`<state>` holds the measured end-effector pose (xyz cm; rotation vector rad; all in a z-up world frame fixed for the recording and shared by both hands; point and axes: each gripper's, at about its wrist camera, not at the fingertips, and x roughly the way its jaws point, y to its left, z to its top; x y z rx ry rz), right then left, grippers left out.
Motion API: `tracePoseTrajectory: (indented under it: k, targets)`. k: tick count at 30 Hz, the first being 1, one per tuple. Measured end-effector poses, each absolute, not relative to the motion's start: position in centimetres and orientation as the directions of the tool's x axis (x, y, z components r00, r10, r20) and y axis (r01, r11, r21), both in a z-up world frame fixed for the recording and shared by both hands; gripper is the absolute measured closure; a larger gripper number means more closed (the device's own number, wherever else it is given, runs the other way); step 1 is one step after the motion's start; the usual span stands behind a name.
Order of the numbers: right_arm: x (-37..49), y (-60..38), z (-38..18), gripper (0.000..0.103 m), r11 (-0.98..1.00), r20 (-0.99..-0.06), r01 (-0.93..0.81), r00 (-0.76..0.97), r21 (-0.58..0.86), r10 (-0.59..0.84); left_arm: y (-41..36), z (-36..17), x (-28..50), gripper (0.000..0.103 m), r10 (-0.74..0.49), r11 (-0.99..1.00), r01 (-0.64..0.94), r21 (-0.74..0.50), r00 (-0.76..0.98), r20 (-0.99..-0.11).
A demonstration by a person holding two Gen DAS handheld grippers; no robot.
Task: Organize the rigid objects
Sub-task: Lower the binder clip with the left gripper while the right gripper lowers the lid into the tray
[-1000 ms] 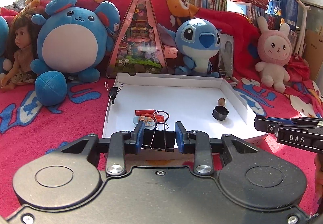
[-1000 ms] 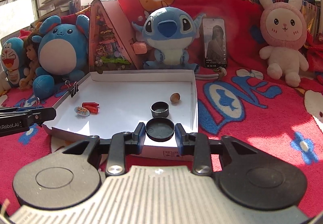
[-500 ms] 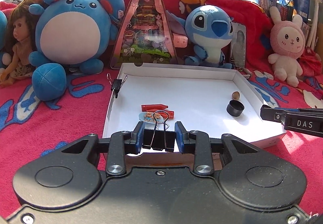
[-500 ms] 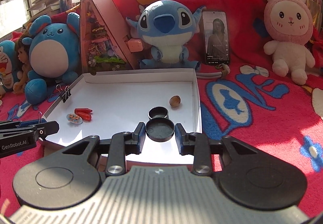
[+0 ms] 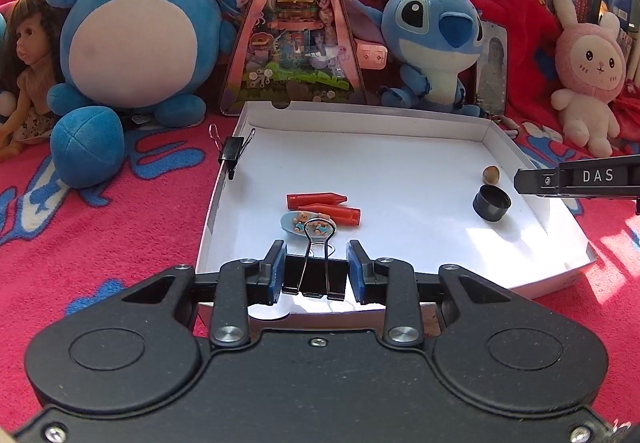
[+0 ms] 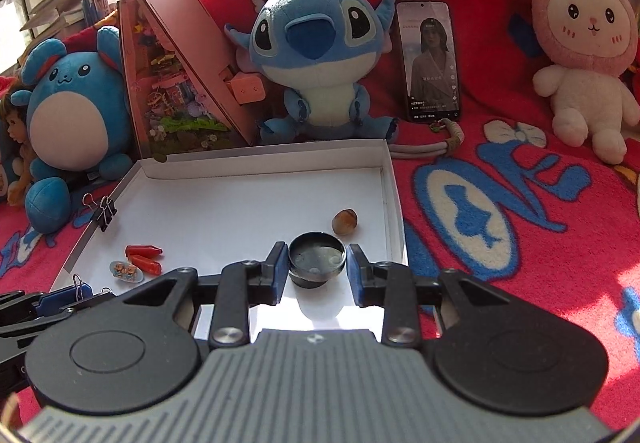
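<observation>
Basically we see the left gripper (image 5: 316, 271) clamped on a black binder clip (image 5: 314, 277), the right gripper (image 6: 317, 270) clamped on a black lid (image 6: 317, 260); the lid hides the small black cup (image 5: 491, 202) beneath over the white tray (image 6: 256, 163).

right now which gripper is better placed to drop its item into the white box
Right, probably. The right gripper holds the round lid over the white box floor. The left gripper, with its binder clip, sits at the near rim.

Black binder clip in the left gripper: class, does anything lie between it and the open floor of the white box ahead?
Yes. The binder clip, held in the left gripper, has a small oval charm and two red caps just ahead on the white box floor; the floor to either side looks clear.
</observation>
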<state>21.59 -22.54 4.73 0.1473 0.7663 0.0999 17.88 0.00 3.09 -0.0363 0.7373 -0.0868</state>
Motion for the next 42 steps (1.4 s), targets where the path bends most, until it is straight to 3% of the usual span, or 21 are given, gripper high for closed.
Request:
tracePoseTrajectory:
  k: [15,42]
  targets:
    - [24.3,-21.1,3.6,0.066,0.991,-0.732,-0.04,0.671,0.125,0.119,0.2,2.3,18.7,0.072,-0.077,0.997,0.051,-0.059,0.722,-0.688]
    - [24.6,-20.2,2.8,0.065,0.995,-0.741,-0.065,0.663,0.08,0.103,0.1,1.9,19.0,0.072,-0.077,0.997,0.057,-0.052,0.722,-0.688]
